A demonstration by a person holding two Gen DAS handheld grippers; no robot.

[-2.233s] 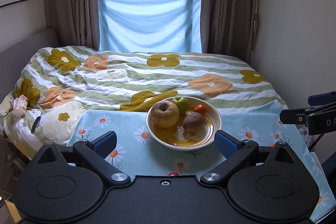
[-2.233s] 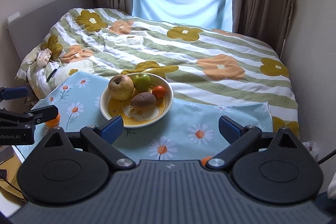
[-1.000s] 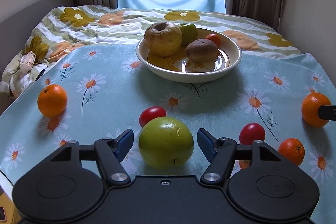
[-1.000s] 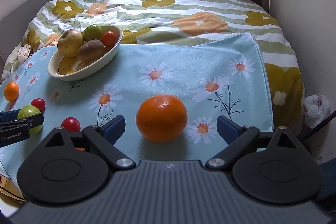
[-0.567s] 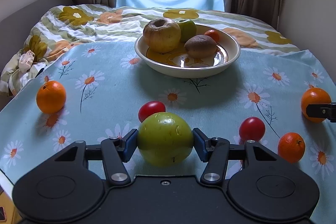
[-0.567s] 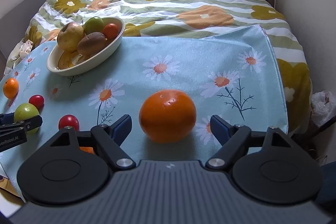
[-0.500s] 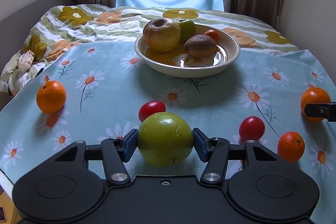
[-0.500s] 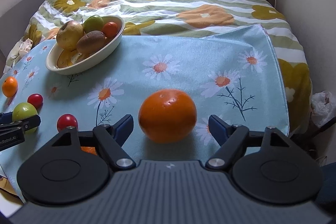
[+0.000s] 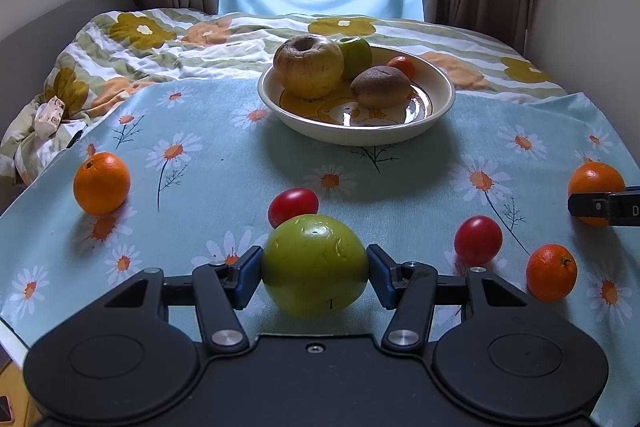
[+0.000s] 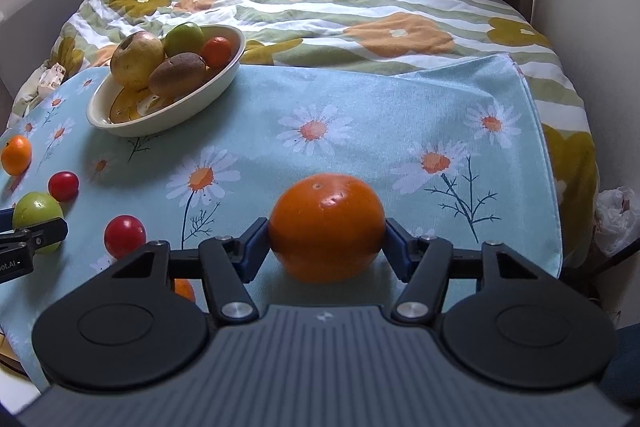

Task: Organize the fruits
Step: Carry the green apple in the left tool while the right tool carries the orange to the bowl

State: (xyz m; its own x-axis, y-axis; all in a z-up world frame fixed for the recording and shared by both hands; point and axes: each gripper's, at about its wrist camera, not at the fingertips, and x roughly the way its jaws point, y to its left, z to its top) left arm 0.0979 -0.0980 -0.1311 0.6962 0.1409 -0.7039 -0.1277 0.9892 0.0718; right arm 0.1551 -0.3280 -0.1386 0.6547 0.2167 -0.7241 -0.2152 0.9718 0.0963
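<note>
green apple [image 9: 315, 265] low on the daisy-print surface [image 9: 224, 163], pinched at its widest girth between the blue pads of the left tongs [image 9: 315, 277]; large orange [image 10: 326, 227] likewise pinched at mid-height by the right tongs [image 10: 326, 245], near the right edge of the same cloth. bowl [image 9: 440, 83] well apart from both, toward the bed [image 9: 160, 39], already carrying a yellowed apple, a small green apple, a kiwi and a small orange fruit. still loose on the cloth: two red tomatoes [image 9: 293, 203] [image 9: 478, 241], one just behind the green apple; a small mandarin [image 9: 551, 273]; an orange [image 9: 101, 183] at far left.

likely faults: smooth round skins squeezed only at two points, so liable to rotate or squirt out on lifting; the near tomato apt to be nudged into a roll; bowl crowded on its far side, so a dropped fruit could bounce off the yellowed apple and over the rim; both tongs heading for one bowl, risking a clash.

against the frames half a second back: left grip unchanged; right tongs, then spread clear of the orange, now closed onto it
</note>
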